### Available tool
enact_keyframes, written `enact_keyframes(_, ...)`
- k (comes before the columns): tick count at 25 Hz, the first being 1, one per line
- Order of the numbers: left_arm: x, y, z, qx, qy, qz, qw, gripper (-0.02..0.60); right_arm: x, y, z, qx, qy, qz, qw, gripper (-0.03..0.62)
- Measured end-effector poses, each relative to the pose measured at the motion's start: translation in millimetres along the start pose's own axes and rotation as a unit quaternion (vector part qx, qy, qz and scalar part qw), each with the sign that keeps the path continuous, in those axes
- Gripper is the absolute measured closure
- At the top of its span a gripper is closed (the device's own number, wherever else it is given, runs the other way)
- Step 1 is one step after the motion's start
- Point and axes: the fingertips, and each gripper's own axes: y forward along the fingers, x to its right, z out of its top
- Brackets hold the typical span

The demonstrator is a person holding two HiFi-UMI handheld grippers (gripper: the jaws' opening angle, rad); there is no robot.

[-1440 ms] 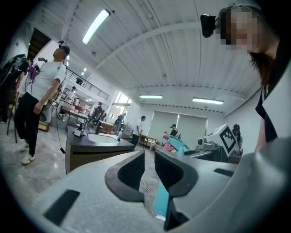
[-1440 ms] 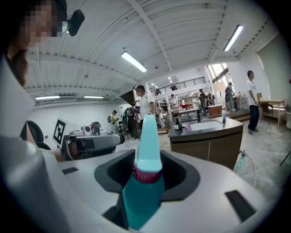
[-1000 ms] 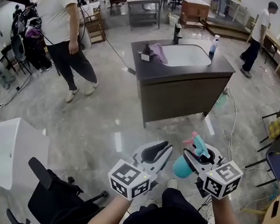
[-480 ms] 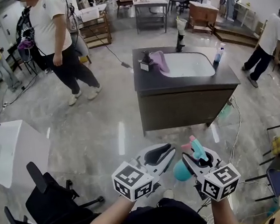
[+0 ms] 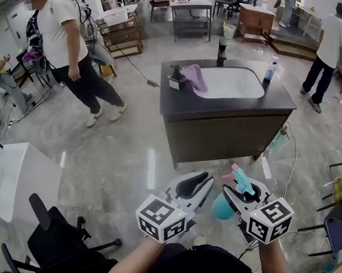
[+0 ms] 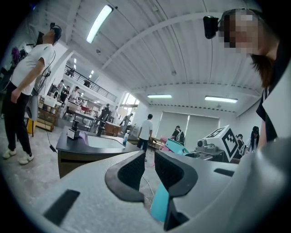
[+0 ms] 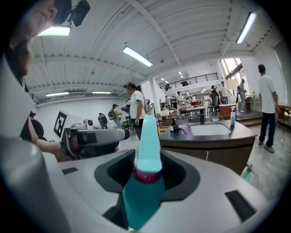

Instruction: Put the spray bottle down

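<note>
A teal spray bottle point(image 5: 223, 206) with a pink collar and a pale teal spray head is held in my right gripper point(image 5: 241, 186), low in the head view, right of centre. In the right gripper view the bottle point(image 7: 144, 184) stands upright between the jaws, and the right gripper point(image 7: 148, 169) is shut on it at the neck. My left gripper point(image 5: 195, 186) floats just left of it, its pads almost together with nothing between them. In the left gripper view the left gripper point(image 6: 149, 169) shows only a thin slit, and the bottle's teal edge point(image 6: 160, 205) shows beyond it.
A dark counter point(image 5: 177, 100) with a white sink point(image 5: 229, 83) stands ahead. It carries a purple cloth point(image 5: 196, 76), a soap dispenser point(image 5: 178, 76) and a blue bottle point(image 5: 268, 72). A person in a white shirt point(image 5: 62, 29) walks at far left. A black office chair point(image 5: 58, 238) and a white tub point(image 5: 7, 184) are near left.
The counter and the floor have slid nearer and lower in the head view as I walk toward them. Both grippers keep their places and their grip.
</note>
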Motion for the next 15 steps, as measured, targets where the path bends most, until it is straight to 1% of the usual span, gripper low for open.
enact_keyframes(4,-4,19,1,0.007,0.0,0.007,1.0,0.52,18,1,2,0.001,-0.009,0.005,1.0,0.433)
enact_keyframes(10,-8,41,-4,-0.004,-0.008,0.008,0.9999,0.52,42,8,3,-0.001,-0.001,0.008,1.0,0.433)
enact_keyframes(15,-28,55,-1,-0.004,-0.014,0.012,0.9998,0.52,57,24,7,-0.006,0.003,0.004,1.0,0.433)
